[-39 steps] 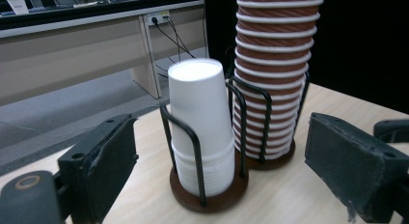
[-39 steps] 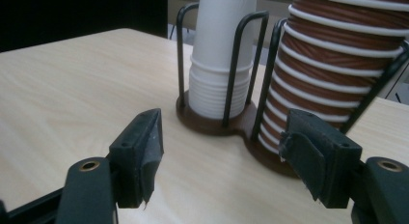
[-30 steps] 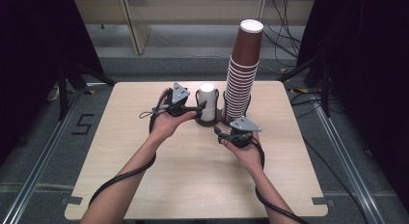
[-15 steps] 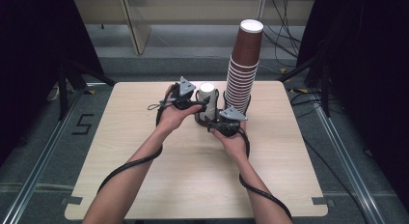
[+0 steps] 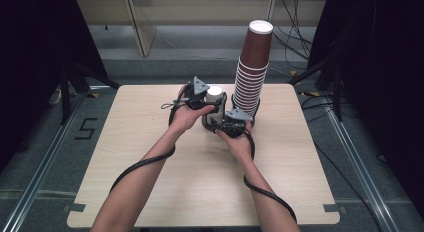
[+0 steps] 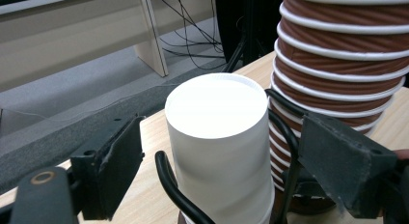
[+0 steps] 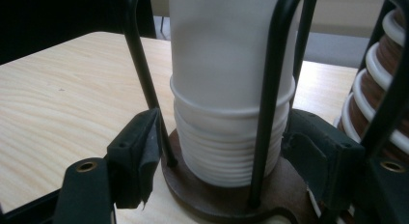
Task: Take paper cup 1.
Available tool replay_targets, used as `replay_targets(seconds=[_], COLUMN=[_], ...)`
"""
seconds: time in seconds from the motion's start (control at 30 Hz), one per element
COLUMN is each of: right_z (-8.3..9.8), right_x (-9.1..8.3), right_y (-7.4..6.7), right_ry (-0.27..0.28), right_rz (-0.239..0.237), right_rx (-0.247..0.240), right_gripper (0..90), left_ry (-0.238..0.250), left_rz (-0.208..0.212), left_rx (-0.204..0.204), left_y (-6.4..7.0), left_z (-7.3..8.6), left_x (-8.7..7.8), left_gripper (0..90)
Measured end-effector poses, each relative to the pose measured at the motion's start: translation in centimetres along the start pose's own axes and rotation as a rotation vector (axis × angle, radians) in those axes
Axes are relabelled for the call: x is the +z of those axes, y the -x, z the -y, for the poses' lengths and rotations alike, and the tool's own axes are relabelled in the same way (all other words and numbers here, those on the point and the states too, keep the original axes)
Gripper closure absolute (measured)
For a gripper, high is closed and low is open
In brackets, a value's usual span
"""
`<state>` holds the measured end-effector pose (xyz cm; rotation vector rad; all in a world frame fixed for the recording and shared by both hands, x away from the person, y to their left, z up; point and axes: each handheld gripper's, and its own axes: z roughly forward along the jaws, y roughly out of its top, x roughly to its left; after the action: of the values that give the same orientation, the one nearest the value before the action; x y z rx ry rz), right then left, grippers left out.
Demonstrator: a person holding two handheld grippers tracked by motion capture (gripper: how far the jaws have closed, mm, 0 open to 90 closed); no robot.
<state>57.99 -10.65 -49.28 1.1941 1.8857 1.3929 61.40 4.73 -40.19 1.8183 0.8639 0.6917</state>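
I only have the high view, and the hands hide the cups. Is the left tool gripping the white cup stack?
Observer: No. The left gripper view shows the left tool straddling the top white cup, with a gap on each side.
Operator: And the right tool?
Observer: Its jaws have just been opening. They flank the holder's brown base low down, and I cannot tell if they touch it.
Operator: What keeps the stack upright?
Observer: Black wire rods rising from that base.

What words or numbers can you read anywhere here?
"5" – a big black number marked on the grey floor left of the table.
The white cups and brown cups carry no readable print.
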Motion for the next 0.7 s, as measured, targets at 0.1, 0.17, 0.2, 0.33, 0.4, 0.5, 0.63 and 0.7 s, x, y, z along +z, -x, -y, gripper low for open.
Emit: replay_targets(seconds=[0.1,0.17,0.2,0.33,0.4,0.5,0.63,0.7], right_z=[-0.1,0.0,0.0,0.2,0.3,0.3,0.3,0.4], right_x=[0.4,0.6,0.7,1.0,1.1,1.4,1.5,1.6], right_y=[0.1,0.0,0.0,0.0,-0.2,-0.3,-0.3,-0.5], right_ry=[0.003,-0.004,-0.006,-0.001,-0.004,0.016,0.013,0.023], right_rz=[0.002,0.006,0.007,0.010,-0.005,0.018,0.039,0.049], right_rx=[-0.016,-0.010,-0.013,-0.003,0.018,-0.022,-0.033,-0.021], right_gripper=[30.1,29.6,29.5,29.2,28.9,27.7,27.9,27.9], left_ry=[-0.013,-0.017,-0.021,-0.026,-0.032,-0.029,-0.039,-0.039], left_rz=[-0.003,-0.006,-0.008,-0.005,-0.004,-0.006,-0.003,-0.002], left_rx=[0.004,0.001,-0.001,-0.002,-0.003,-0.007,-0.005,-0.018], left_y=[0.0,-0.1,-0.1,-0.2,-0.2,-0.3,-0.3,-0.3], left_z=[0.2,0.4,0.4,0.5,0.5,0.5,0.5,0.5], left_x=[0.4,0.6,0.7,1.0,1.2,1.3,1.6,1.8], left_gripper=[15.1,15.1,15.2,15.3,15.4,16.0,16.9,17.4])
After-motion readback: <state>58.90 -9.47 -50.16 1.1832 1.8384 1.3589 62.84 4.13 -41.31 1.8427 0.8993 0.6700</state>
